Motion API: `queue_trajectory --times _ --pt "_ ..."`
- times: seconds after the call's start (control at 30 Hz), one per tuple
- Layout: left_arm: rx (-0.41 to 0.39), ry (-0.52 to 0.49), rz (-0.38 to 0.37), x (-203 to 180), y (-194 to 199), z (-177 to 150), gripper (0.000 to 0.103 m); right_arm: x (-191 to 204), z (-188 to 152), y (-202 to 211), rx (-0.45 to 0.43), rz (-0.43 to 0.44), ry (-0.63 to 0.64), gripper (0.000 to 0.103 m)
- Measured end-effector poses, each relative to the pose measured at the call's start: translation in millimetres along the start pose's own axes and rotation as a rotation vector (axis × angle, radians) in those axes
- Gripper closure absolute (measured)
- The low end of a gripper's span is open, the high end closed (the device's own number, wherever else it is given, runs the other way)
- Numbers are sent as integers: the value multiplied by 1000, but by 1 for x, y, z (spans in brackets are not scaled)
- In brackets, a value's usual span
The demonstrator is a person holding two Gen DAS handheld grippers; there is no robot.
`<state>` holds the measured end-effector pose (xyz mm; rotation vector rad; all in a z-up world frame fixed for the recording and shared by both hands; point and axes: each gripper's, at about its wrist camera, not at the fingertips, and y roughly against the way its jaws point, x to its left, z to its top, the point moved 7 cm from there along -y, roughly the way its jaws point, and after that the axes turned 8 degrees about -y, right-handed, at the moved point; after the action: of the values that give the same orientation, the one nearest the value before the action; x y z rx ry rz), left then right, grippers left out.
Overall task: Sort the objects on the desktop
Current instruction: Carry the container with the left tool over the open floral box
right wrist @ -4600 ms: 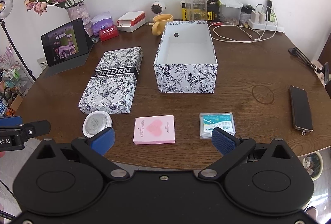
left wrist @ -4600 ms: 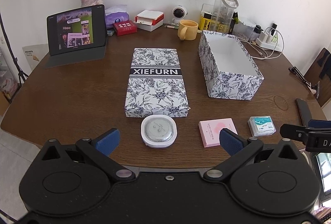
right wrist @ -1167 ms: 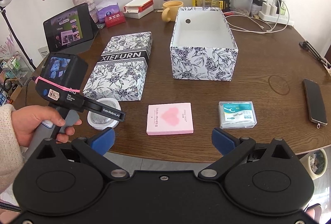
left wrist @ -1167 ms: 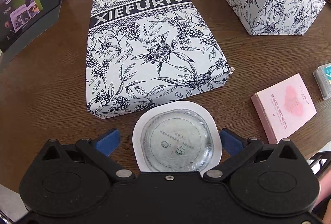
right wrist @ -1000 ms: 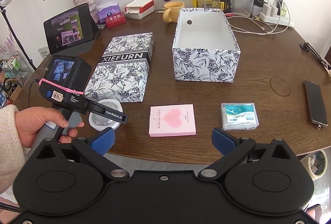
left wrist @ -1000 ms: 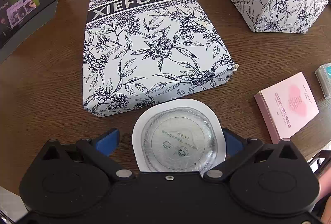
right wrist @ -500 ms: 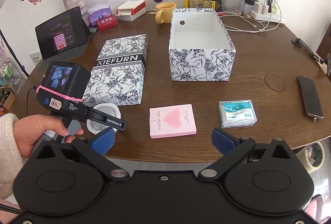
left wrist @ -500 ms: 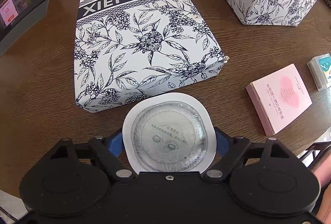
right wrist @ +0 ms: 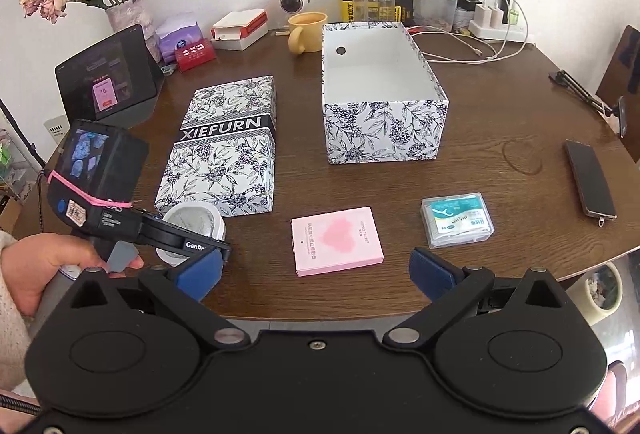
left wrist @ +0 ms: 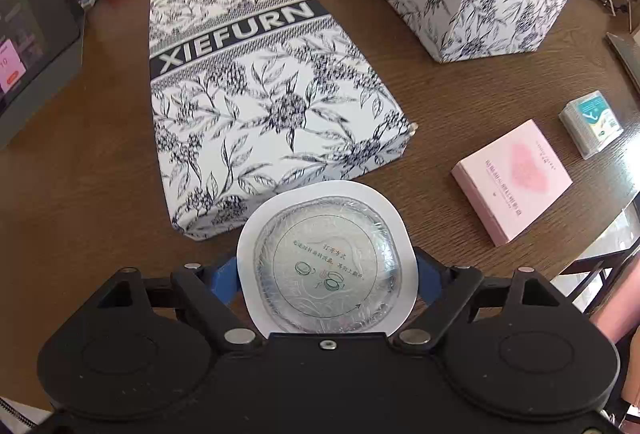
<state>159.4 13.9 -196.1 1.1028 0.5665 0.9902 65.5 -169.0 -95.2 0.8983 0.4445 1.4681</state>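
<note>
Progress, left to right in the right wrist view: left gripper (left wrist: 326, 270) has its blue pads pinched on the round white plastic case with a clear domed lid (left wrist: 325, 260), at 7 o'clock on the table, just in front of the floral-print box lid marked XIEFURN (right wrist: 224, 149). Whether the case is off the table cannot be told. Pink square card box with a heart (right wrist: 337, 240) at 6 o'clock and clear plastic floss-pick box (right wrist: 458, 220) at 5 both lie on the wood. Open floral-print cardboard box (right wrist: 384, 129) at 12 shows nothing inside. Right gripper (right wrist: 316, 276) spread wide, holding nothing. Surface: round dark wooden table (right wrist: 500, 137); tablet, flowers, mug, chargers along the white wall.
</note>
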Motion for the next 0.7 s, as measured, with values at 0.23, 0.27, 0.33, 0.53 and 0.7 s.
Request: queue_trajectory --times 0.23,0.27,0.33,0.53,0.7 --pt "-88 -23 -7 1 24 62 20 -10 61 -17 -32 60 57 2" --pt "-106 -29 -4 1 29 76 20 -13 71 -21 -33 71 70 2" --pt "-145 -40 -3 1 37 108 20 -17 93 -29 -36 93 97 2" --pt "-210 -154 -10 -17 34 220 20 -35 153 -57 -16 177 167 2" --pt "-212 -232 -17 -46 -6 307 20 -52 172 -82 15 202 171 2"
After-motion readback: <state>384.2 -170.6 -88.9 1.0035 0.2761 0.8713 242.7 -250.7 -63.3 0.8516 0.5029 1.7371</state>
